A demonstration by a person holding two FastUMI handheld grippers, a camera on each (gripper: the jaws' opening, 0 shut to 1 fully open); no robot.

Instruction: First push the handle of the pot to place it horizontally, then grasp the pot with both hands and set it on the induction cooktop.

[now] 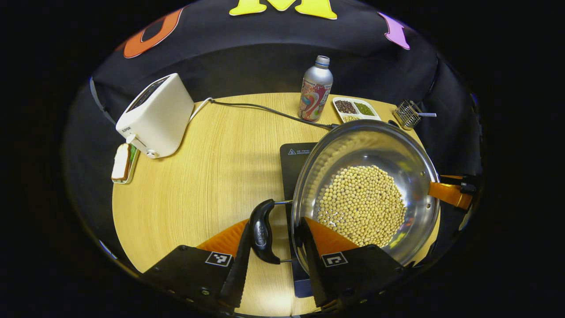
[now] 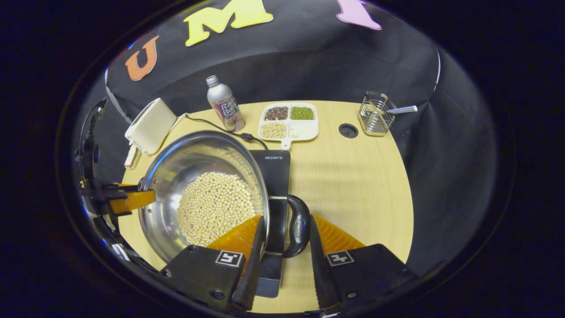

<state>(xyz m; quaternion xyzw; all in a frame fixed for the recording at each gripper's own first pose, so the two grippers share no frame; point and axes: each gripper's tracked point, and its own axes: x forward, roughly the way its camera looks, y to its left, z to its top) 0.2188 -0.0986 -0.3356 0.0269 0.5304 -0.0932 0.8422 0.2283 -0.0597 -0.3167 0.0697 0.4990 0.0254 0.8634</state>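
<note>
The pot (image 1: 366, 194) of beans sat lower right in the left gripper view over the induction cooktop (image 1: 295, 163), each black handle (image 1: 263, 230) between the parted jaws of the left gripper (image 1: 273, 258) and right gripper (image 2: 284, 256), pressing unclear

I see the steel pot (image 1: 366, 194) of pale beans, black side handles level, over the black induction cooktop (image 2: 276, 176).
</note>
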